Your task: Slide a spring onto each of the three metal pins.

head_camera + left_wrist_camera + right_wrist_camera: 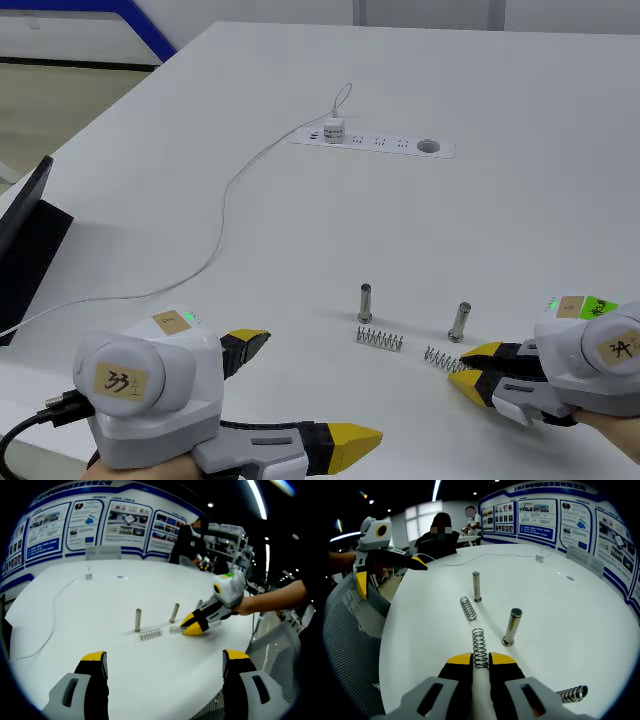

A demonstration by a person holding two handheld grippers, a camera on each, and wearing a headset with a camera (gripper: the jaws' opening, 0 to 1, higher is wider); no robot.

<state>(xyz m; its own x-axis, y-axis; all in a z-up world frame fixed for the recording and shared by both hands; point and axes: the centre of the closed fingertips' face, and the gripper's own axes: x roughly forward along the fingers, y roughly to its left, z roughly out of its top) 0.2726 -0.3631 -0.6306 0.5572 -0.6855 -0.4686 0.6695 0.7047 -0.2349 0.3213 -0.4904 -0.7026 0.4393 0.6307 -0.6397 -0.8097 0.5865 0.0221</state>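
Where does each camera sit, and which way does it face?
Head view: on the headset, looking down at the table, left gripper and right gripper low in frame.
Left gripper view: on the left gripper, facing the pins and the right gripper; own jaws open.
Right gripper view: on the right gripper, facing the left gripper; own jaws shut on a spring.
All share two pins.
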